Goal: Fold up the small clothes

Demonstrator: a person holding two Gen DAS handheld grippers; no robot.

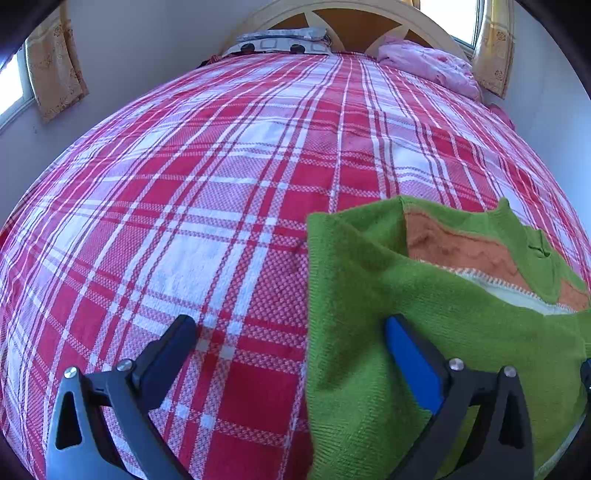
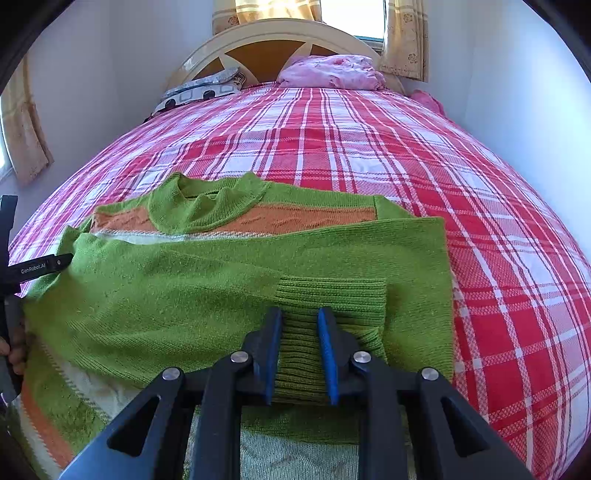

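A small green sweater (image 2: 207, 280) with orange and white stripes lies on the red plaid bed (image 2: 369, 147), its sleeves folded across the body. My right gripper (image 2: 300, 317) is narrowed on the ribbed green cuff (image 2: 332, 295) of a sleeve lying on the body. My left gripper (image 1: 291, 325) is open wide over the sweater's left edge (image 1: 354, 280); its right finger (image 1: 413, 354) rests over the green knit and its left finger (image 1: 173, 343) over the bedspread. The left gripper's body also shows at the left edge of the right wrist view (image 2: 37, 267).
A headboard (image 2: 273, 44) stands at the far end with a patterned pillow (image 2: 199, 92) and a pink bundle (image 2: 332, 72). White walls run along both sides. Curtained windows (image 2: 369, 18) are behind the headboard and at the left.
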